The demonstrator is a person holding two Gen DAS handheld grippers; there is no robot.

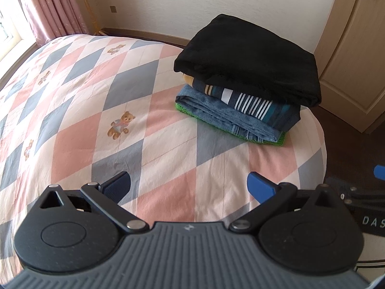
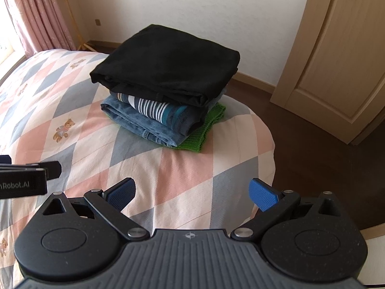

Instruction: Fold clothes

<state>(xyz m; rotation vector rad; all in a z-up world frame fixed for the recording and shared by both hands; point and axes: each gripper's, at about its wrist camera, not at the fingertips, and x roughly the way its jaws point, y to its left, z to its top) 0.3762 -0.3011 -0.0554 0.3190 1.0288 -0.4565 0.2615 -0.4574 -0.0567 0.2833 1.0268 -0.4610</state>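
A stack of folded clothes sits near the bed's far right corner: a black garment (image 1: pixel 247 57) on top, a striped shirt (image 1: pixel 252 103), blue jeans (image 1: pixel 216 113) and a green knit (image 1: pixel 279 142) at the bottom. The stack also shows in the right wrist view, black garment (image 2: pixel 166 65) on top, green knit (image 2: pixel 204 132) sticking out. My left gripper (image 1: pixel 189 187) is open and empty above the bedspread, short of the stack. My right gripper (image 2: pixel 192 192) is open and empty too. The left gripper's body (image 2: pixel 24 180) shows at the left edge of the right wrist view.
The bed has a pink, grey and white diamond bedspread (image 1: pixel 84 96) with teddy bears. A wooden door (image 1: pixel 356 48) stands at the right, dark floor (image 2: pixel 324 156) beside the bed. Pink curtains (image 1: pixel 48 7) hang at the far left by a window.
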